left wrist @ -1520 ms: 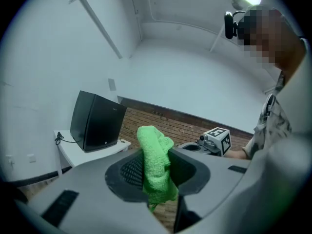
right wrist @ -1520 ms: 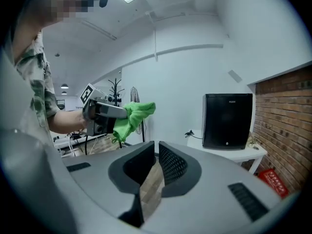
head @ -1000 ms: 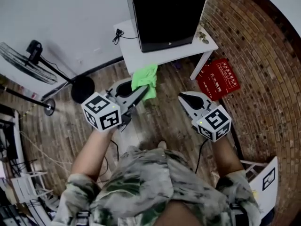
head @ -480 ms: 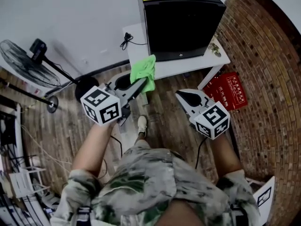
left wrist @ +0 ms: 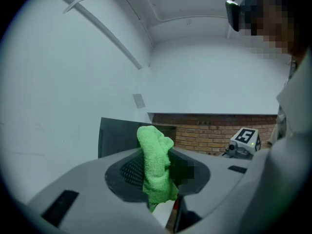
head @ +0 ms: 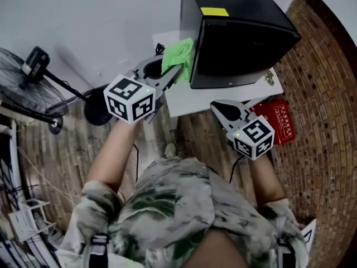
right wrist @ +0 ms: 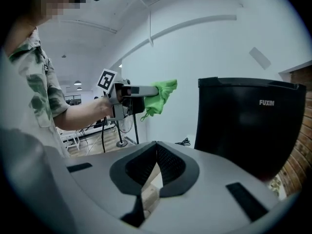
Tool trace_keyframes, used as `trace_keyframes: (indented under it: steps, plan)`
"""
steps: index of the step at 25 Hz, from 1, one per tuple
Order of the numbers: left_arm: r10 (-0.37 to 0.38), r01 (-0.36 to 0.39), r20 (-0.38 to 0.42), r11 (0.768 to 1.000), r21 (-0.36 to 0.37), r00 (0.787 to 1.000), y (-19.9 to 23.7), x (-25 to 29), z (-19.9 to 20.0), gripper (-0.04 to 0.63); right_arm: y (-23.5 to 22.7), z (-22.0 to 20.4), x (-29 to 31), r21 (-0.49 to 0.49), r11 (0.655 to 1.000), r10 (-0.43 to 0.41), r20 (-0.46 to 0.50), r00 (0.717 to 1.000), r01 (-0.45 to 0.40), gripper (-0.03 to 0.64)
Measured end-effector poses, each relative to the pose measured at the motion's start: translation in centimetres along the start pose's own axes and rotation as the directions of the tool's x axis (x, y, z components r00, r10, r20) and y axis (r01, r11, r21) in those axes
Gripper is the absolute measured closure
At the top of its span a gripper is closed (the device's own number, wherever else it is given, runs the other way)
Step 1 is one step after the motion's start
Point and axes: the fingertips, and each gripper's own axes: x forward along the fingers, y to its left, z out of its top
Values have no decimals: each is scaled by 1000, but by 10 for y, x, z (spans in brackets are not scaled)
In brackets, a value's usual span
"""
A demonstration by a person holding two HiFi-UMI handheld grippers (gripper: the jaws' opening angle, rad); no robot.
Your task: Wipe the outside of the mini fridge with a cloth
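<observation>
while clamping the cloth (head: 179, 53) in the left tool (head: 177, 69), hovering near the mini fridge (head: 240, 38); holding right tool (head: 218, 106) closed, empty.

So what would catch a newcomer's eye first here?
The bright green cloth, pinched in the left gripper and held up beside the black mini fridge on its white table. Lower right, the right gripper hangs shut and empty, near a red board on the floor.

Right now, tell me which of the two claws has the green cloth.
The left claw, raised beside the black mini fridge, is shut on the green cloth. The right claw, held lower, is shut with nothing between its jaws.
</observation>
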Motion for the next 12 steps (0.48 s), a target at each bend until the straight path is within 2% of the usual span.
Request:
trace_keyframes:
  steps: [6, 12]
  plan:
    - [-35, 35, -4, 998, 50, 999, 61, 46, 9, 472, -20, 12, 57, 22, 1000, -18, -15, 1000, 18, 594]
    - [-39, 37, 21, 995, 95, 999, 98, 96, 17, 472, -39, 4, 75, 97, 995, -3, -49, 999, 7, 594]
